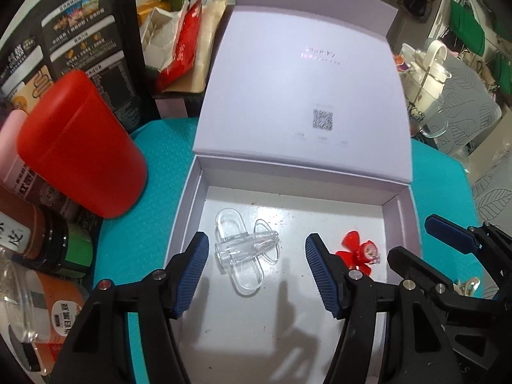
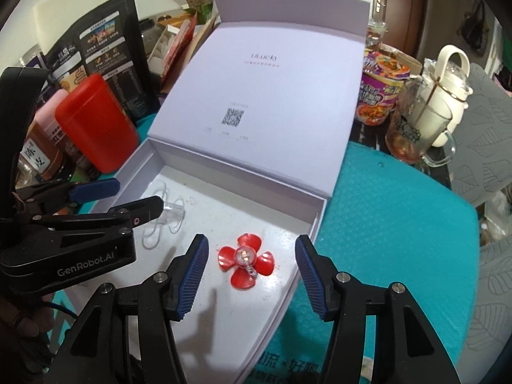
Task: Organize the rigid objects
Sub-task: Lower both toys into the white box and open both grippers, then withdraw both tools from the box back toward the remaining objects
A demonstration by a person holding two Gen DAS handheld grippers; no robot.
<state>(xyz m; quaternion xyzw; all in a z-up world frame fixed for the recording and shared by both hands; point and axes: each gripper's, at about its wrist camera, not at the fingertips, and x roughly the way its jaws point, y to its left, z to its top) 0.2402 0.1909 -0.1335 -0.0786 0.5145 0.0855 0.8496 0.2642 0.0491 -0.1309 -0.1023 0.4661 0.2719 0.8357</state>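
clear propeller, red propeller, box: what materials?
Clear propeller: likely hard transparent plastic; the box floor shows through it, glossy edges. Red propeller: glossy translucent red plastic, it seems, with a clear hub. Box: matte pale lilac cardboard, judging by folded walls and printed lid.

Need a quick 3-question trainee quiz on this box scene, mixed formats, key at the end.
1. True or false: the clear propeller and the red propeller both lie on the floor of the open box.
2. Which stands just left of the box? A) red canister B) glass mug C) noodle cup
3. Fill in: the right gripper has its jaws spread on either side of the ____ propeller, pads not touching it.

Key: 1 true; 2 A; 3 red
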